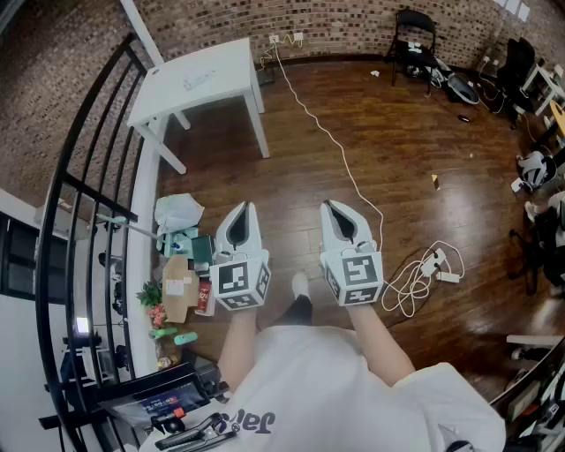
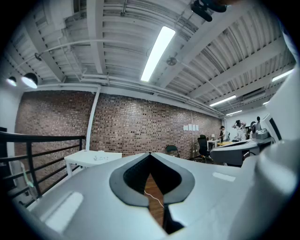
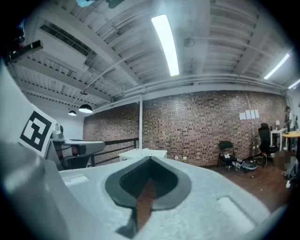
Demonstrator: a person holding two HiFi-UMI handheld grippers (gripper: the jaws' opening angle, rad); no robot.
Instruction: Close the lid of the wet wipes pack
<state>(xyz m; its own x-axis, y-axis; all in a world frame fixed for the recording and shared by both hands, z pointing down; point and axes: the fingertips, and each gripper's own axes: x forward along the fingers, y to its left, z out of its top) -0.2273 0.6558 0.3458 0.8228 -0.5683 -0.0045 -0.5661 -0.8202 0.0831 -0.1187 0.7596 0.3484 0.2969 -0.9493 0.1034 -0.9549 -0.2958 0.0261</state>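
Both grippers are up in front of the person, side by side over the wooden floor (image 1: 397, 159), touching nothing. The left gripper (image 1: 242, 210) has its jaws brought together: in the left gripper view the two tips meet at a point, and behind them there is only the teardrop gap framed by the dark pads (image 2: 125, 183). Nothing sits in that gap, just floorboards and a thin white cable (image 1: 335, 150) seen through it. It's the same on the other side: the right gripper (image 1: 331, 207) is pinched tip to tip, and bare floor shows through its padded opening in the right gripper view, so it is empty as well. Each one carries its marker cube, left (image 1: 240, 281) and right (image 1: 356, 275), close to the person's wrists, and the two grippers are near each other without touching. As for the wet wipes pack, I can't pick it out in any view. The only spot with small items is the clutter on the floor to the person's left, by the black railing (image 1: 88, 194). There's a white plastic bag (image 1: 178, 212) there, a cardboard box (image 1: 179, 287), and some teal and red bits too small to identify. That heap lies just beside the left gripper in the head view but lower, down at floor level. Farther ahead a white table (image 1: 207, 79) stands near the brick wall (image 1: 291, 18), with the cable running back from the wall to a loose coil (image 1: 424, 269) at the person's right.
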